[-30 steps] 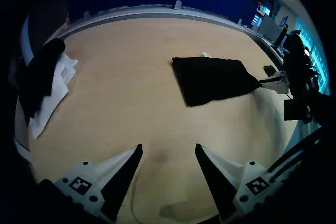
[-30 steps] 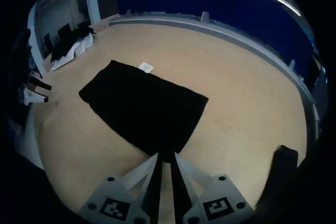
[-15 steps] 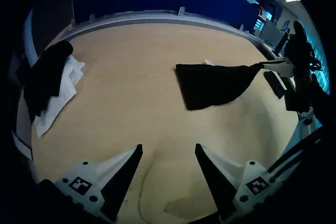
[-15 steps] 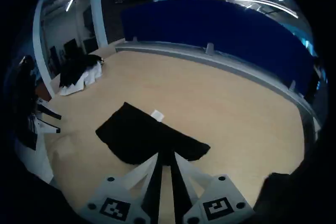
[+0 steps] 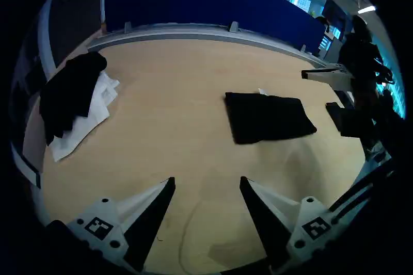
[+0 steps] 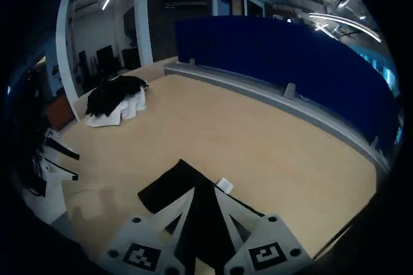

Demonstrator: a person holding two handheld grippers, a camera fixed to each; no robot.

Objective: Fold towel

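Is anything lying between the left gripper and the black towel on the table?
Nothing visible. Bare table lies between the open left gripper and the black towel; the pile of cloths sits well off to the side.

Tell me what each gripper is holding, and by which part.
Nothing is held. The left gripper is open over the table; the right gripper hangs apart from the black towel, which lies folded flat.

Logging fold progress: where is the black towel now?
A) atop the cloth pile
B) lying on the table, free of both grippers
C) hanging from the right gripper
B: the black towel lies flat on the table, the right gripper raised clear of it and the open left gripper short of it.
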